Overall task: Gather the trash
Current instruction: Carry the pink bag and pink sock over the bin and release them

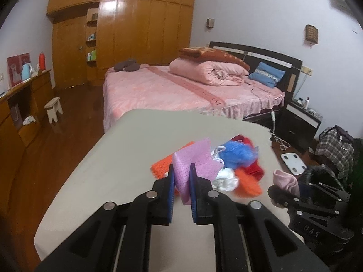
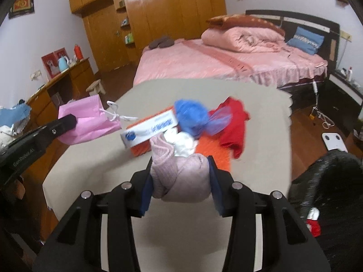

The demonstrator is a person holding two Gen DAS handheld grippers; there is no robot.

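Observation:
My left gripper (image 1: 181, 170) is shut on a pink drawstring bag (image 1: 197, 165) and holds it above the beige table (image 1: 109, 170); the bag also shows in the right wrist view (image 2: 88, 120). My right gripper (image 2: 180, 161) is shut on a pale pink knitted sock (image 2: 179, 174), seen in the left wrist view (image 1: 285, 180) at the table's right edge. A pile lies on the table: blue mesh puff (image 2: 190, 115), red cloth (image 2: 233, 124), white crumpled tissue (image 2: 183, 144), a white and blue box (image 2: 149, 129), orange mat (image 2: 208, 149).
A black trash bag (image 2: 329, 181) stands open right of the table with a red and white item (image 2: 314, 221) inside. A pink bed (image 1: 170, 88) lies beyond the table. A wooden dresser (image 1: 20, 104), a stool (image 1: 53, 108) and a floor scale (image 1: 292, 161) stand around.

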